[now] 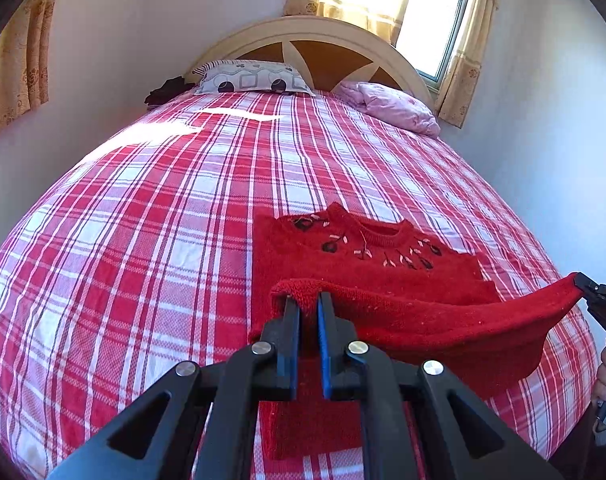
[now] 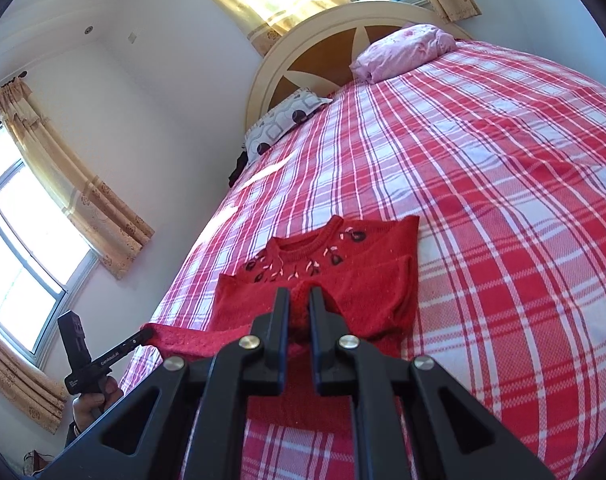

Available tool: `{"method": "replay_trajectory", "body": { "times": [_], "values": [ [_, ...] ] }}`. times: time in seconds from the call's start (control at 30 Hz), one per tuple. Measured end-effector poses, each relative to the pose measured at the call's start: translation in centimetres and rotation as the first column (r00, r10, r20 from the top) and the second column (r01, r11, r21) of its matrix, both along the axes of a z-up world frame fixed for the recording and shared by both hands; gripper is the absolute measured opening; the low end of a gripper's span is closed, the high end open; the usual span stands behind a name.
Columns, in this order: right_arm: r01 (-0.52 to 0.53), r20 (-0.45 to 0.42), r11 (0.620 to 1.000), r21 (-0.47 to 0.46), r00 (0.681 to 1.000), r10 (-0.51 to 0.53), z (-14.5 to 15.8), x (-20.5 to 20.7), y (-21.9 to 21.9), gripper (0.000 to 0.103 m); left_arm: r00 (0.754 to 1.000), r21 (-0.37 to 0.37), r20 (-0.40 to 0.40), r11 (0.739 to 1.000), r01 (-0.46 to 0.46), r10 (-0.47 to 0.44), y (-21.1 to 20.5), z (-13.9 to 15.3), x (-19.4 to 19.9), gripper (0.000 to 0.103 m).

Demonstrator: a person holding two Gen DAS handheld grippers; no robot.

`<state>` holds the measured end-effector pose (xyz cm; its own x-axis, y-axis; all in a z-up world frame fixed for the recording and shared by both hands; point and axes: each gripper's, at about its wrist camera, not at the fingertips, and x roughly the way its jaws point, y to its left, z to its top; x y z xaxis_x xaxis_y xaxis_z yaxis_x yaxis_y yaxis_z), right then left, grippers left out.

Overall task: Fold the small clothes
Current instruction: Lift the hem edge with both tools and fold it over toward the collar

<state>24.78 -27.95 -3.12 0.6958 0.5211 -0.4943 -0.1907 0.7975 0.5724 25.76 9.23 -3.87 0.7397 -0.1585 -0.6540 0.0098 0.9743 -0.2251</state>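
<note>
Red-and-white checked bedding (image 1: 143, 240) covers a large bed in a white-walled room, with a curved cream and brown headboard (image 1: 315, 48) at the far end. A patterned grey pillow (image 1: 251, 78) and a bundled pink cloth (image 1: 395, 106) are seen near the headboard, and yellow curtains (image 2: 71, 184) are hung at the windows. A small red sweater (image 1: 363, 256), embroidered with dark flowers around the neckline, is laid flat on the bedding with its collar toward the headboard. Its lower hem is lifted off the bed and stretched between the two grippers. The left gripper (image 1: 309, 300) is clamped on one corner of the hem, with red knit pinched between its blue-padded fingers. The right gripper (image 2: 299, 300) is closed on the other corner in the same way. A hand (image 2: 95, 396) is seen wrapped around the left gripper's handle.
</note>
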Motion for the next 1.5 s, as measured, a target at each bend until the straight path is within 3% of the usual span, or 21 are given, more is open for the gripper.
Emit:
{"method": "replay_trajectory", "body": {
  "times": [0.43,0.83,1.0,1.5],
  "values": [
    [0.021,-0.036,1.0,-0.012,0.999,-0.022,-0.4,6.1,0.3,0.012,0.997,-0.061,-0.075,0.998,-0.016,0.011,1.3,-1.4,6.7,0.008],
    [0.045,-0.101,0.998,-0.04,0.994,-0.049,-2.7,11.7,0.0,0.012,0.99,-0.038,-0.144,0.999,-0.016,0.01,1.0,-4.1,12.3,0.008],
    [0.05,-0.143,0.997,-0.052,0.988,-0.057,-4.4,14.0,0.1,0.012,0.983,-0.044,-0.184,0.999,-0.027,0.018,1.1,-5.8,13.8,0.008],
    [0.075,-0.196,0.993,-0.088,0.976,-0.091,-7.2,18.8,0.1,0.012,0.976,-0.067,-0.217,0.997,-0.04,0.025,1.3,-7.5,17.6,0.008]
  ]
}}
